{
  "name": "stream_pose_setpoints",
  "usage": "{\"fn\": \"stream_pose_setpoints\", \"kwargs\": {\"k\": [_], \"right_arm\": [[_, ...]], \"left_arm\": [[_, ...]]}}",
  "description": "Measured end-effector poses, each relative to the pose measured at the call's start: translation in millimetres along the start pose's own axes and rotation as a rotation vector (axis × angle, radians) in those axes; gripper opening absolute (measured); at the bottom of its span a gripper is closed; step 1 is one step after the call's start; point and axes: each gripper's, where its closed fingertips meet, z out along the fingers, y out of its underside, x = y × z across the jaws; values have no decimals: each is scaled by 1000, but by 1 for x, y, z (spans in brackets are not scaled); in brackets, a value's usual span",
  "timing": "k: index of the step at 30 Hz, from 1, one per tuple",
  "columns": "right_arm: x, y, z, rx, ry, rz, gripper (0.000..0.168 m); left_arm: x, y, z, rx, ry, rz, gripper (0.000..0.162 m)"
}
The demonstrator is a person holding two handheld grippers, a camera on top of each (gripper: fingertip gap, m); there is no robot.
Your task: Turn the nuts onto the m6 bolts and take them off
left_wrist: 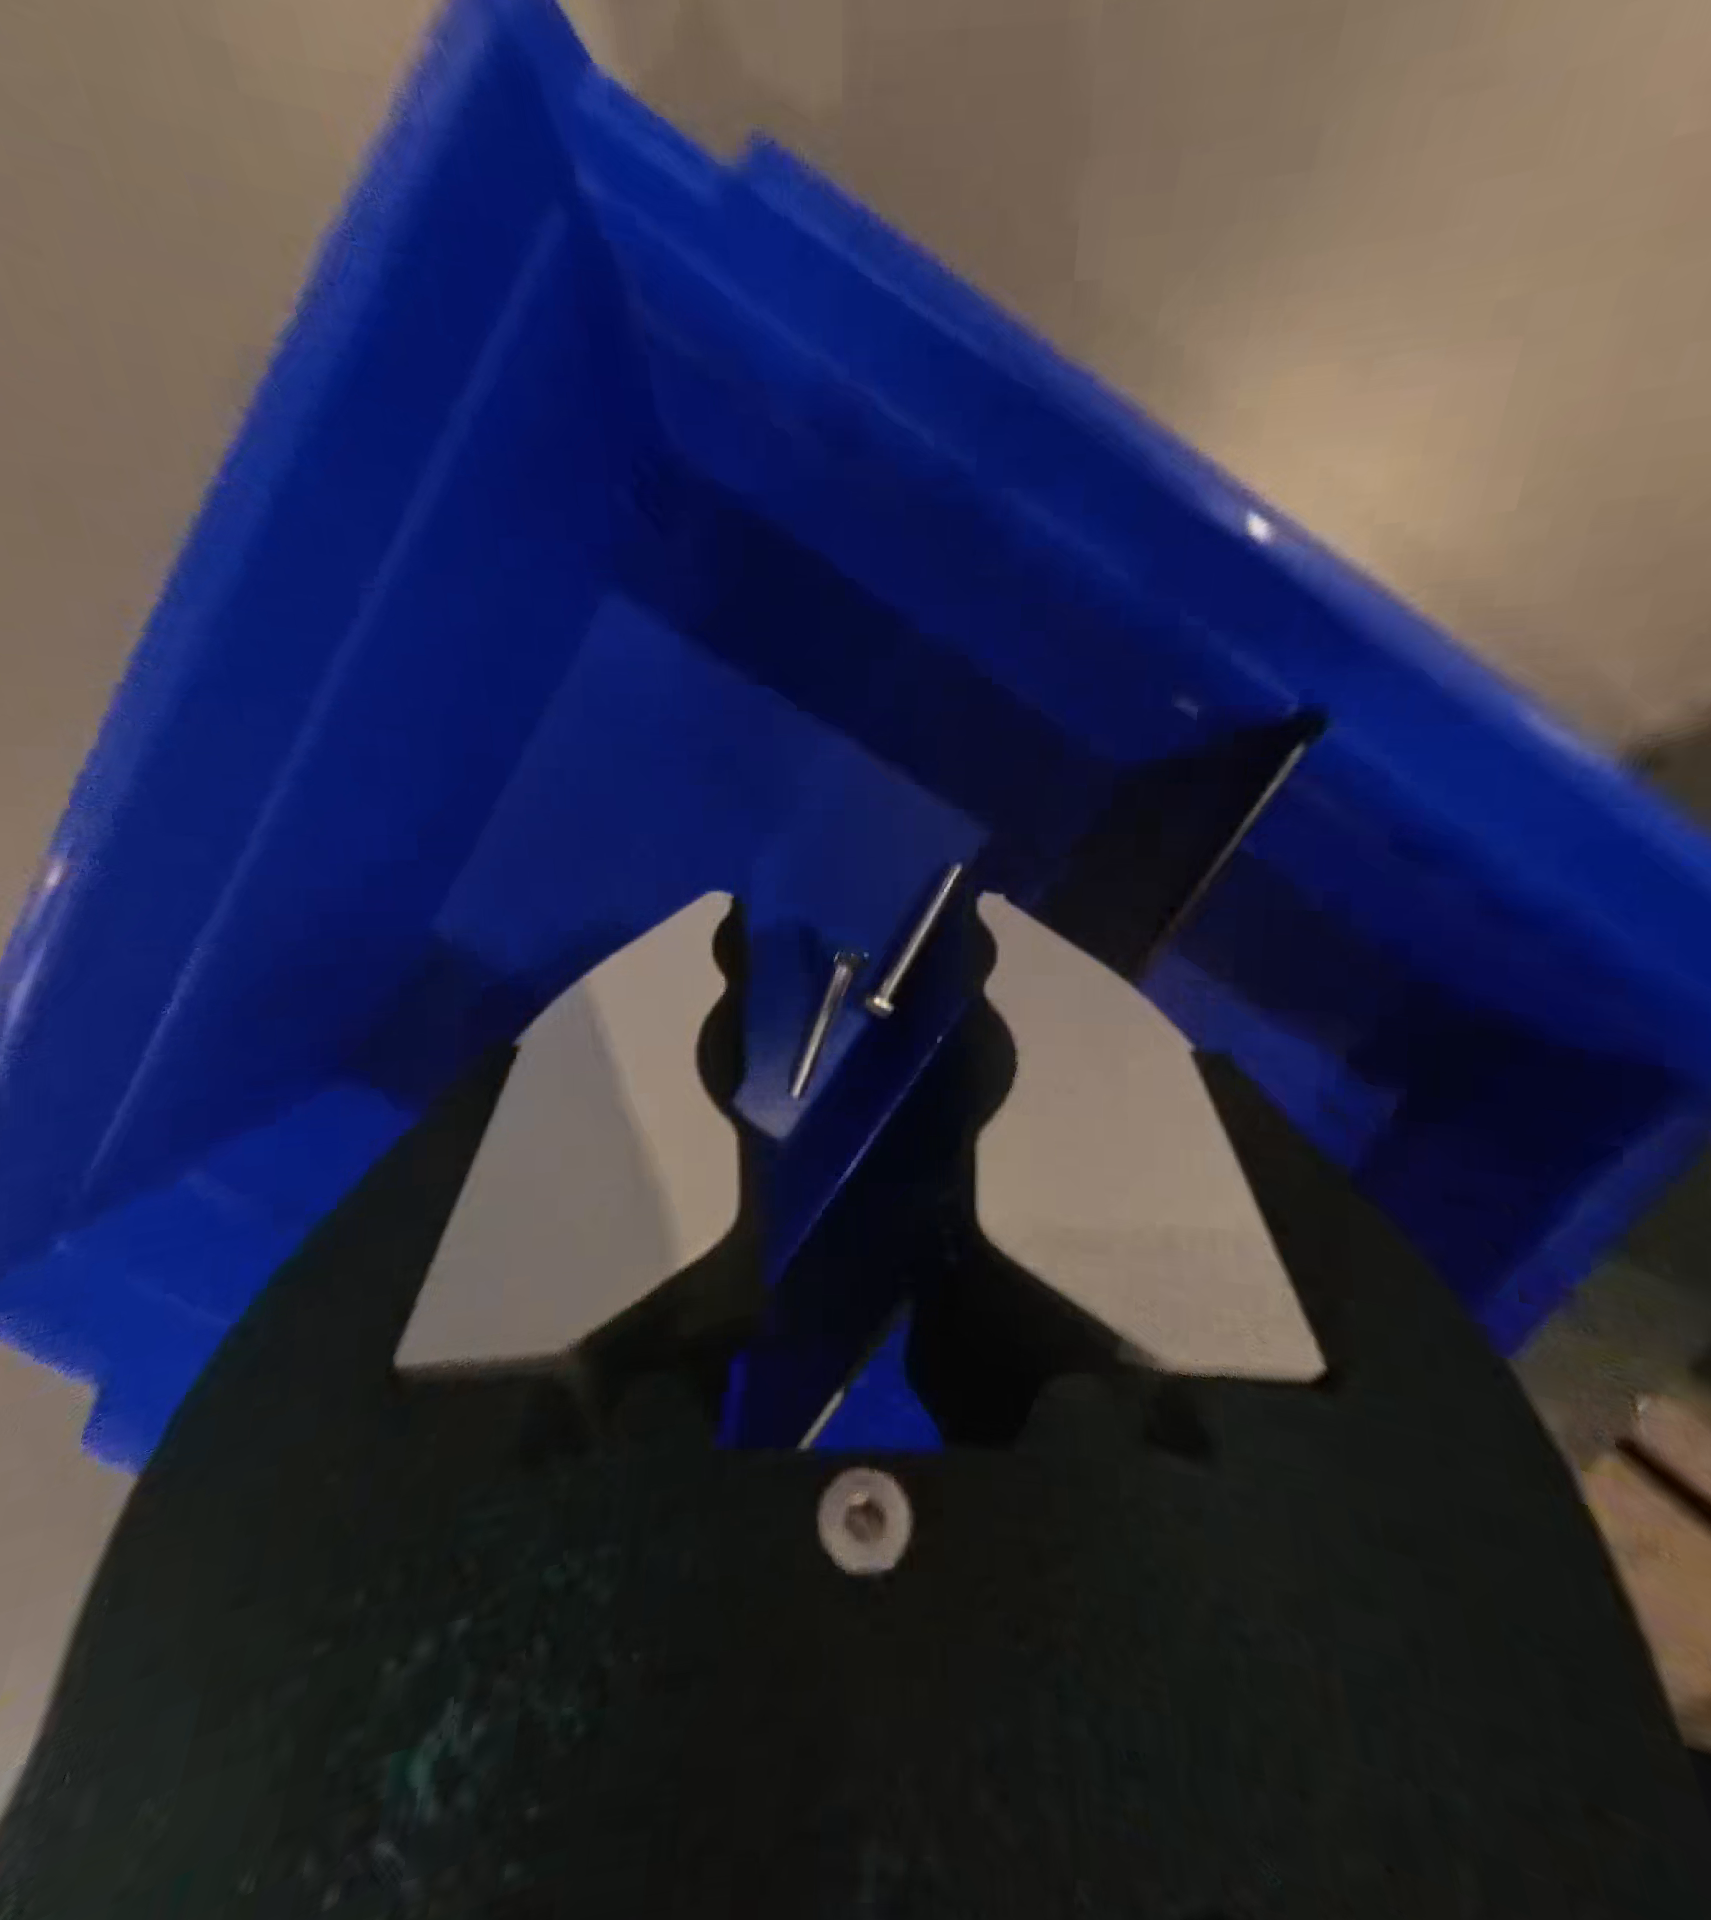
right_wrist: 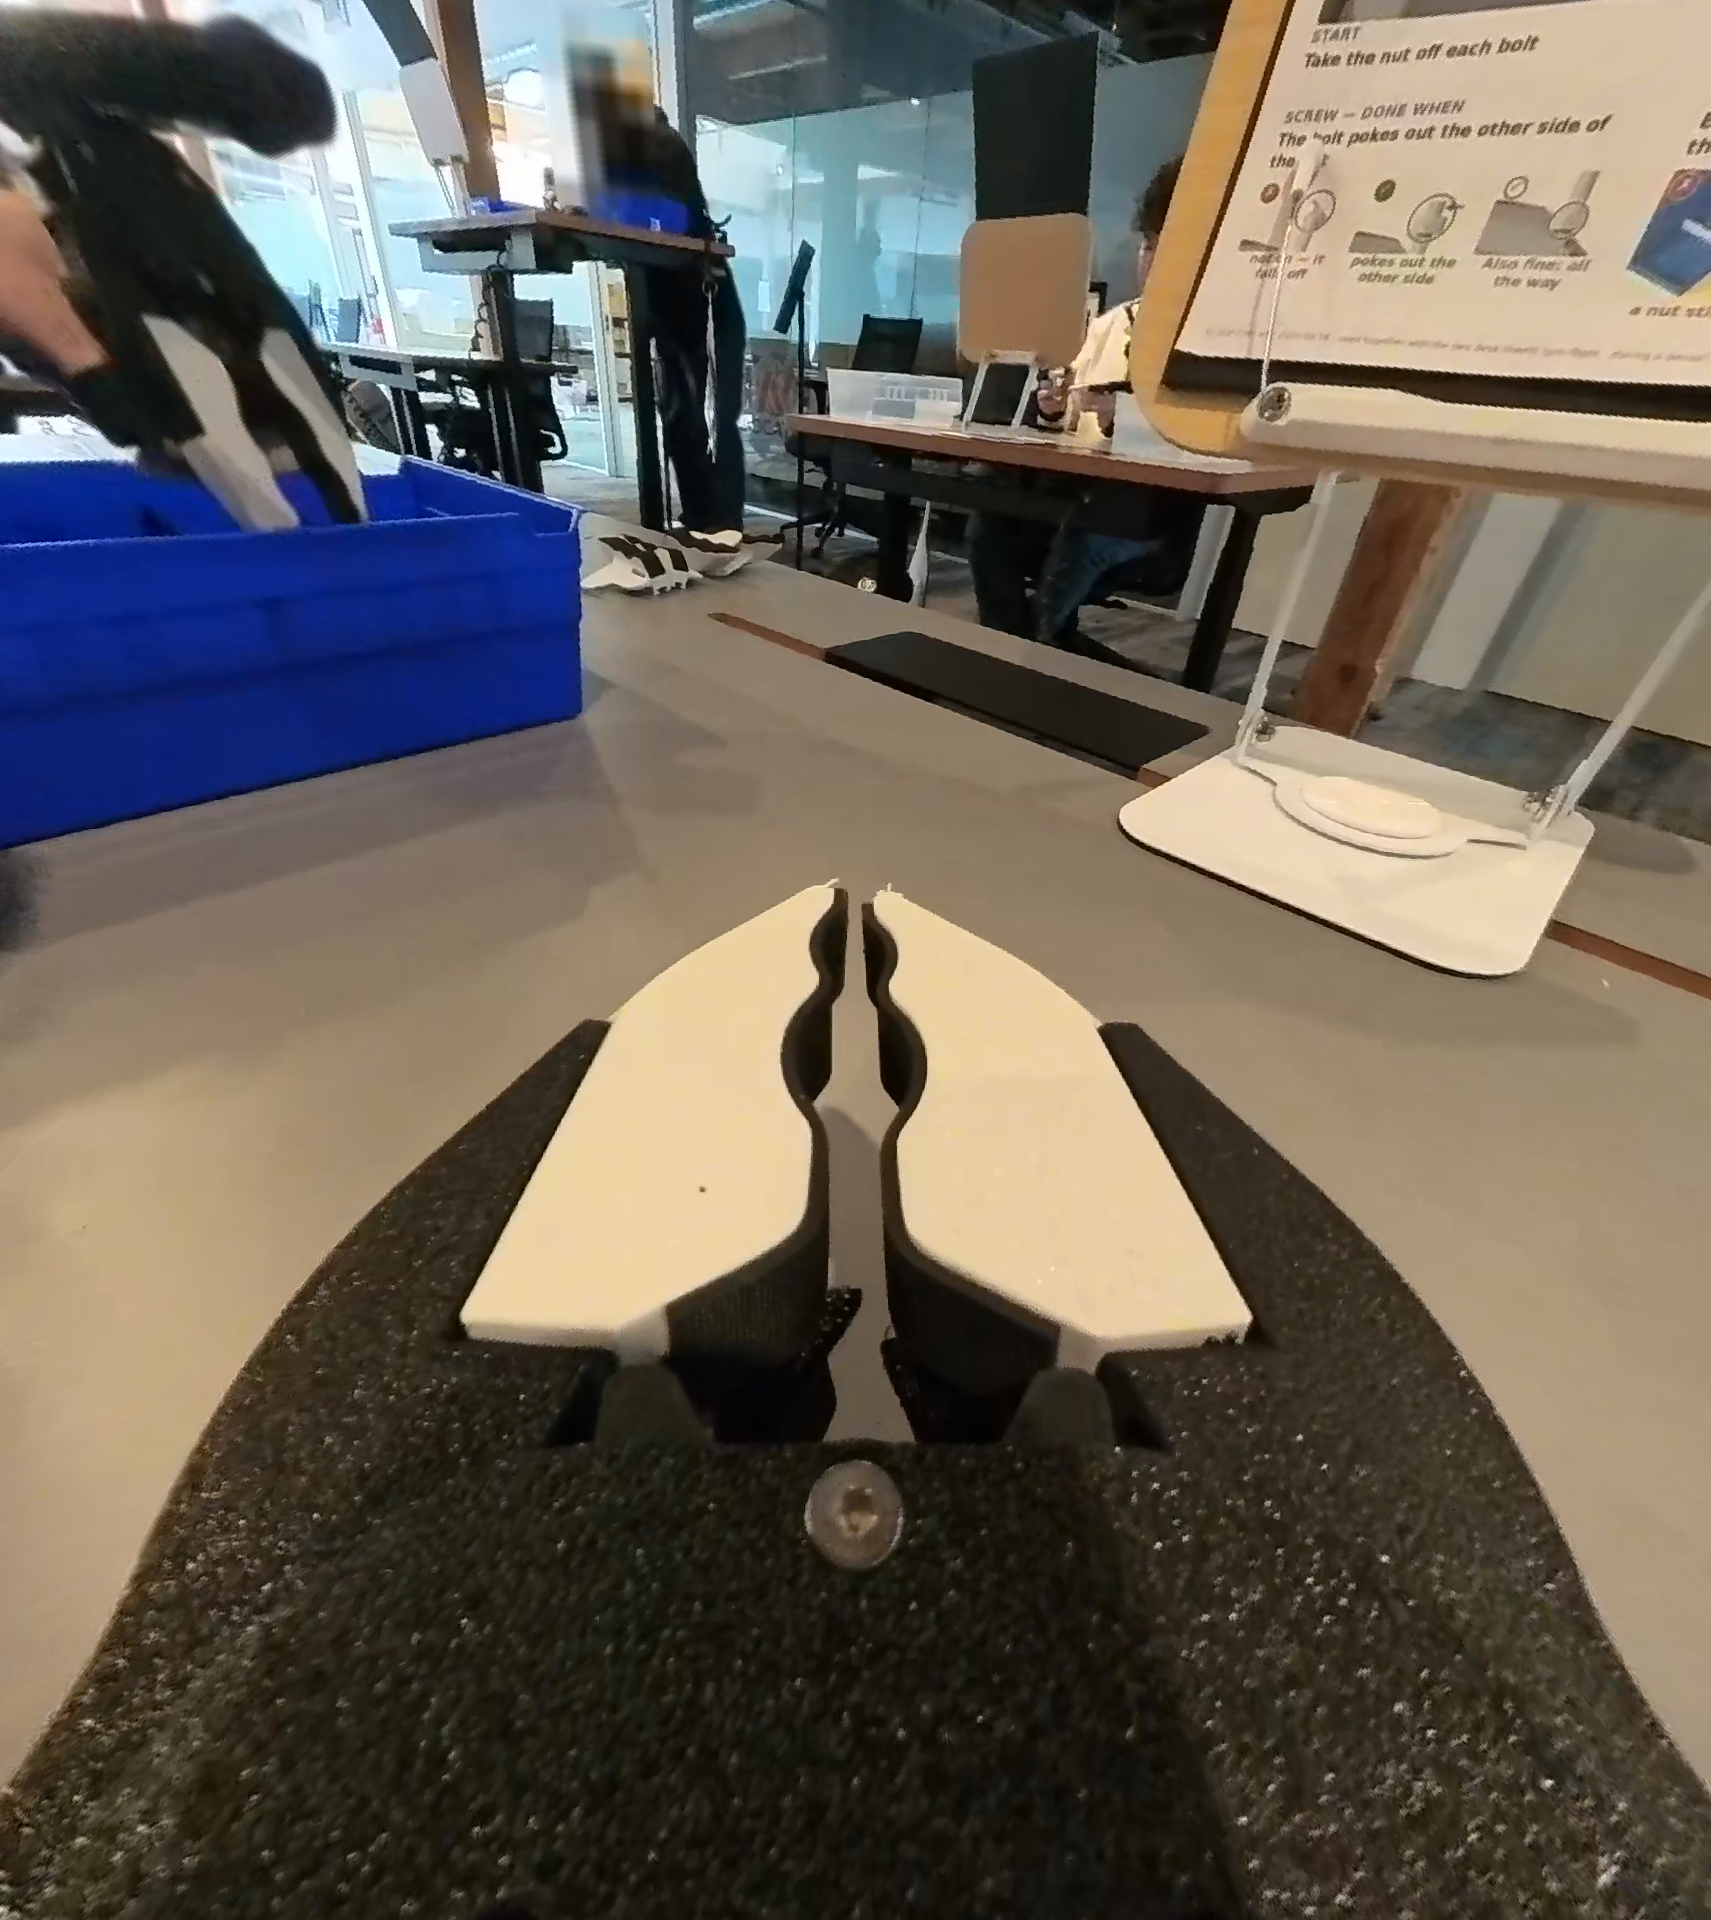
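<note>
In the left wrist view my left gripper [left_wrist: 856, 935] reaches into a blue bin [left_wrist: 394, 727]. Its jaws are closed on a thin blue plate [left_wrist: 1194, 821] that stands on edge and runs diagonally between the fingers. Two thin silver bolts [left_wrist: 825, 1023] [left_wrist: 918, 940] lie against the plate near the fingertips. No nuts show. The right wrist view shows the left gripper [right_wrist: 300, 509] dipping into the bin [right_wrist: 207, 665] at the far left. My right gripper [right_wrist: 853, 899] is shut and empty, low over the grey table [right_wrist: 311, 1091].
An instruction board [right_wrist: 1505, 208] stands on a white base [right_wrist: 1246, 842] at the right. A black strip [right_wrist: 1017, 691] is set into the table behind. A white crumpled item [right_wrist: 664, 556] lies beside the bin. People and desks are far behind. About 40 cm separates my left fingertips from my right.
</note>
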Motion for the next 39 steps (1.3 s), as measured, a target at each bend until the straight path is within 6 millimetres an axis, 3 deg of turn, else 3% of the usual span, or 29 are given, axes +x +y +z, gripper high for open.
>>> {"fn": "stream_pose_setpoints", "kwargs": {"k": [4,8,15,25,30,39], "right_arm": [[-1,0,1,-2,-10,1,2],[-2,1,1,-7,-14,1,2],[0,1,1,-6,-11,17,1],[6,1,2,-6,4,52,1],[9,2,3,-13,10,69,0],[8,2,4,-16,3,69,0]], "left_arm": [[0,17,15,-154,37,140,39],[5,26,29,-255,121,146,38],[0,35,33,-384,152,225,38],[-14,35,13,-397,195,348,34],[-6,44,25,-462,258,425,28],[-5,64,43,-616,303,388,23]]}}
